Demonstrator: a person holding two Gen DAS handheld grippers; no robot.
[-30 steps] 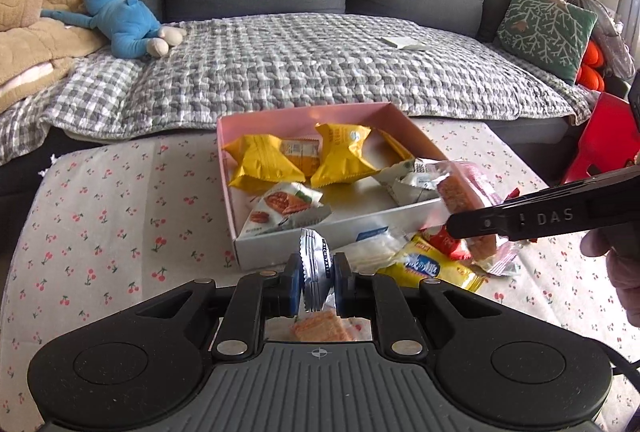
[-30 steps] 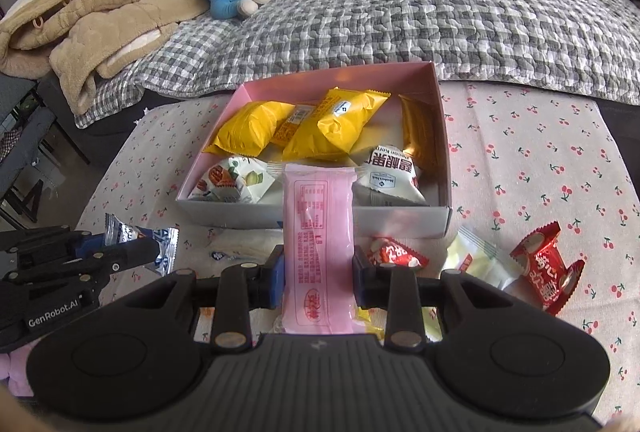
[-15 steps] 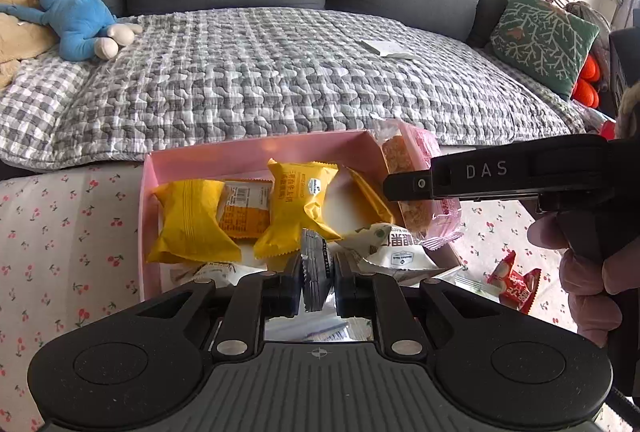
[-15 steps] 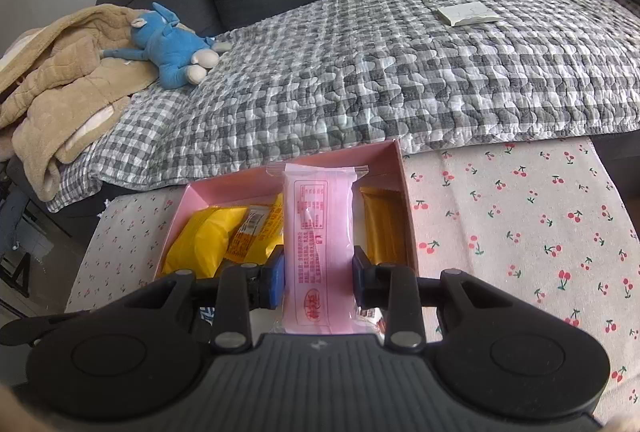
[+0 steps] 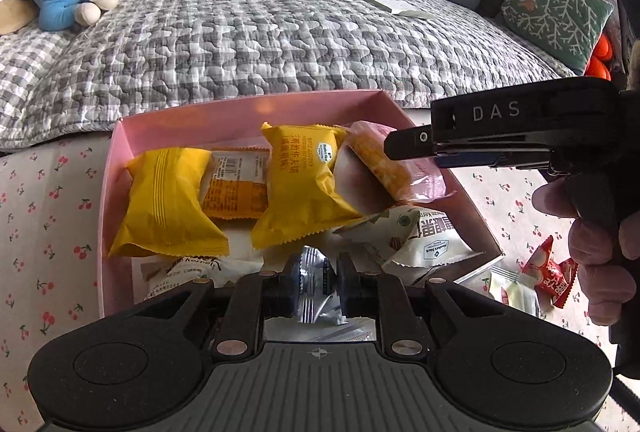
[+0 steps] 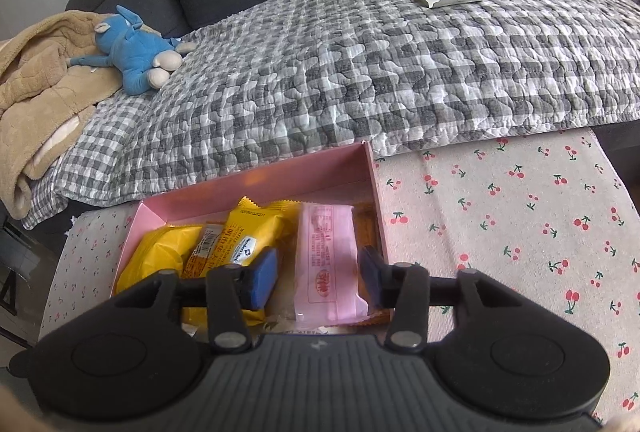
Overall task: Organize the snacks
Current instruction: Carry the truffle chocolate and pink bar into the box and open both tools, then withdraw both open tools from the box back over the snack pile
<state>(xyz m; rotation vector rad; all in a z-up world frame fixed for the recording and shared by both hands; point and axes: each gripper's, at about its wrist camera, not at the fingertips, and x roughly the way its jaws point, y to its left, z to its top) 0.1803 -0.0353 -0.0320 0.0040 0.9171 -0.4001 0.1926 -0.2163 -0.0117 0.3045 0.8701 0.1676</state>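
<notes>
**Pink wafer pack dropped into the box, silver sachet next**

Pink card walls frame the snack box on our cherry-print table, and most of the snacks are already inside it: two yellow pastry packs, an orange-labelled packet between them, and white kernel packs nearer the camera. Our right gripper hangs over the box's right end; its fingers have just been opening, and they now stand released on either side of the pink wafer pack, which lies in the box against the right wall, touched by neither pad. So that placement looks finished.

Our left gripper is over the near edge of the box, fingers clenched on a small silver sachet. They have only just begun to ease, and the foil is still pinched between the pads.

We judge the step in hand to be dropping these two items. Next, the left fingers need to part fully so the sachet falls into the free patch near the white packs. After that, a red candy wrapper and a pale packet beside it still wait on the table outside the box's right corner.
</notes>
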